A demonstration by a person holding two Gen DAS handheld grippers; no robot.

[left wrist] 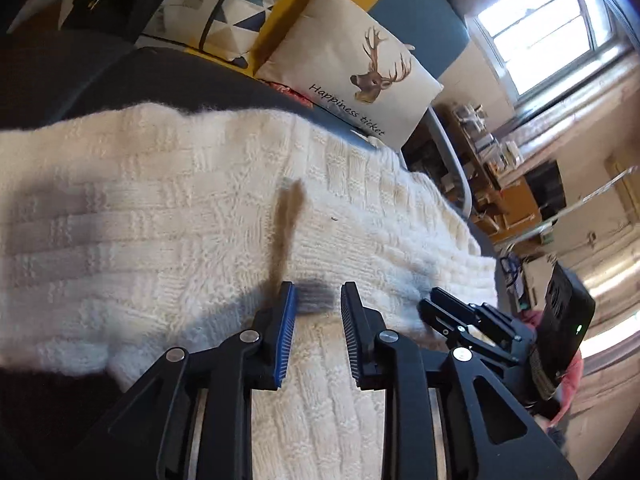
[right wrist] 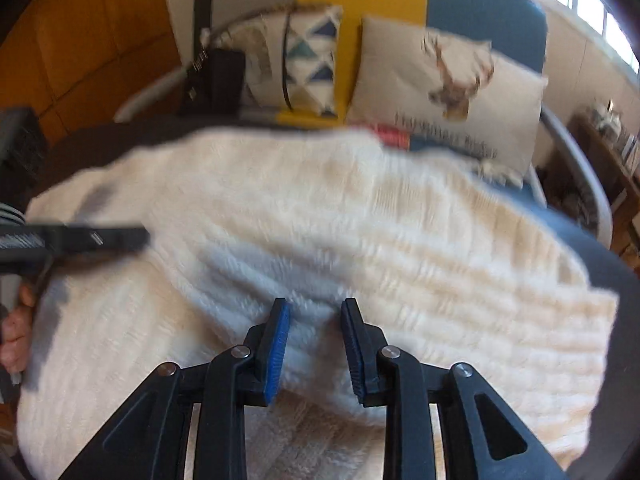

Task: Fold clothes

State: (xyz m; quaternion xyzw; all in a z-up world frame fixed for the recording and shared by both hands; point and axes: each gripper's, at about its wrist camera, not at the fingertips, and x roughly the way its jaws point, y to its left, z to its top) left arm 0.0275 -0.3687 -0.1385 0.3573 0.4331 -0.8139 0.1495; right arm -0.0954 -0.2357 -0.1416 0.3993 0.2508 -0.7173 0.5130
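Note:
A white knitted sweater (left wrist: 160,216) lies spread over a dark padded surface. My left gripper (left wrist: 318,300) hovers over the sweater's near part. Its jaws stand apart, and only flat knit and shadow show between the pads. A thin brown strip (left wrist: 290,220) lies on the knit just ahead of the left finger. In the right wrist view the sweater (right wrist: 360,220) is blurred. My right gripper (right wrist: 316,320) has a raised fold of it bunched between the pads. That gripper (left wrist: 434,304) sits at the sweater's right edge in the left wrist view. The left gripper (right wrist: 120,238) comes in from the left.
A deer-print cushion (left wrist: 352,64) and a triangle-pattern cushion (left wrist: 240,4) lean on the blue and yellow backrest behind the sweater. A hand (right wrist: 16,332) holds the left tool. Shelves (left wrist: 492,148) and a bright window (left wrist: 552,24) are at the right.

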